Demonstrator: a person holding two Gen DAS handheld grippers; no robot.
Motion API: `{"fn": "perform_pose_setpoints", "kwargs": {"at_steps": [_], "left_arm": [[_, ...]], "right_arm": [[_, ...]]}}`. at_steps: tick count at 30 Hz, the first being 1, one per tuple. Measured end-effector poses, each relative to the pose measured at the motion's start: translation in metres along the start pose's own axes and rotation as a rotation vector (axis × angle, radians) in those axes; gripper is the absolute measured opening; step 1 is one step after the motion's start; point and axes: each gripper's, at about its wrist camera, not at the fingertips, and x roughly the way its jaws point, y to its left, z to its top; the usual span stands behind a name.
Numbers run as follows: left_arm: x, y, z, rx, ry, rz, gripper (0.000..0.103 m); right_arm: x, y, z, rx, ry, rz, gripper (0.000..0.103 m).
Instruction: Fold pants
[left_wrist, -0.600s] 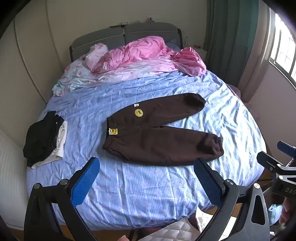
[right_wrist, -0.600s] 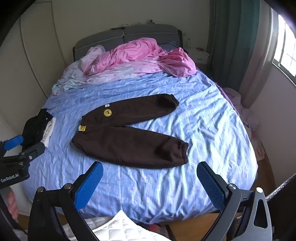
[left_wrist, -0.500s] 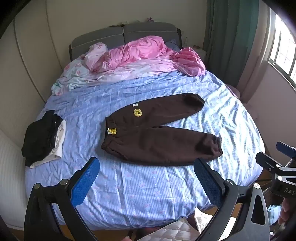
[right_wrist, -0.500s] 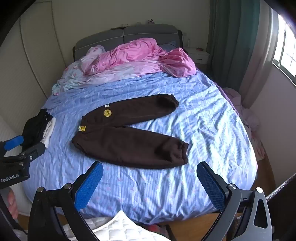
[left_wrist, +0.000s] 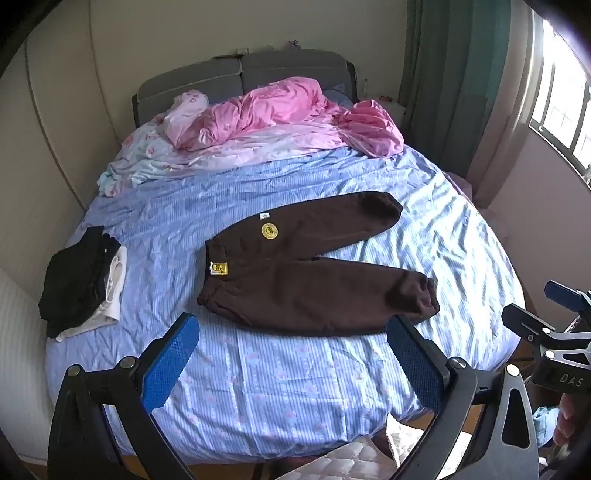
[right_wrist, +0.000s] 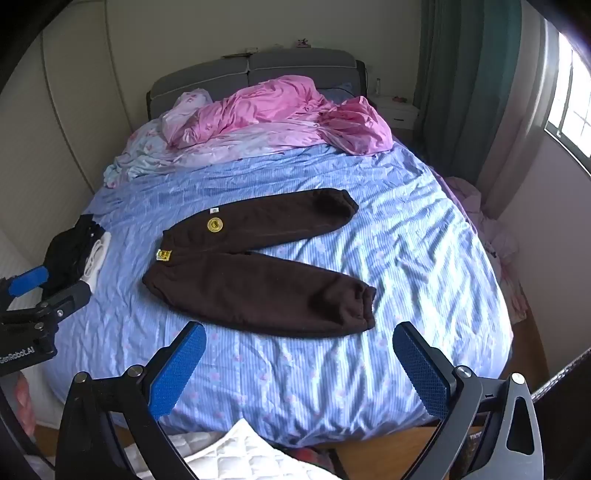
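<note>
- Both my grippers, left gripper (left_wrist: 291, 354) and right gripper (right_wrist: 299, 365), spread wide, holding nothing.
- Brown pants (left_wrist: 314, 273) lie flat, unfolded; folding hasn't begun.
- Next: reach in, grab one leg.

The bed (left_wrist: 295, 398) carries brown pants (left_wrist: 314, 273) spread flat mid-sheet, a clothes pile (left_wrist: 81, 284) at its left edge, pink bedding (left_wrist: 273, 110) by the headboard.

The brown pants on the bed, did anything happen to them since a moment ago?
No. The brown pants lie spread flat on the blue sheet, legs apart, same as before. Nothing was grabbed or let go. The left gripper and right gripper hang above the near edge, fingers wide open and empty. The folded dark pile hasn't moved either.
</note>
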Motion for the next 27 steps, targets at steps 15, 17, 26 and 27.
{"fn": "perform_pose_setpoints", "kwargs": {"at_steps": [15, 17, 26, 27], "left_arm": [[-0.01, 0.005, 0.003, 0.008, -0.033, -0.003, 0.103], [-0.011, 0.005, 0.004, 0.007, -0.036, -0.004, 0.103], [-0.012, 0.006, 0.006, 0.007, -0.037, -0.005, 0.103], [-0.013, 0.007, 0.006, 0.007, -0.038, -0.005, 0.103]], "right_arm": [[0.001, 0.001, 0.001, -0.003, 0.0, -0.003, 0.103], [0.001, 0.002, 0.001, -0.004, -0.001, -0.003, 0.103], [0.001, 0.003, 0.002, -0.005, -0.003, -0.004, 0.103], [0.001, 0.003, 0.002, -0.005, -0.002, -0.004, 0.103]]}}
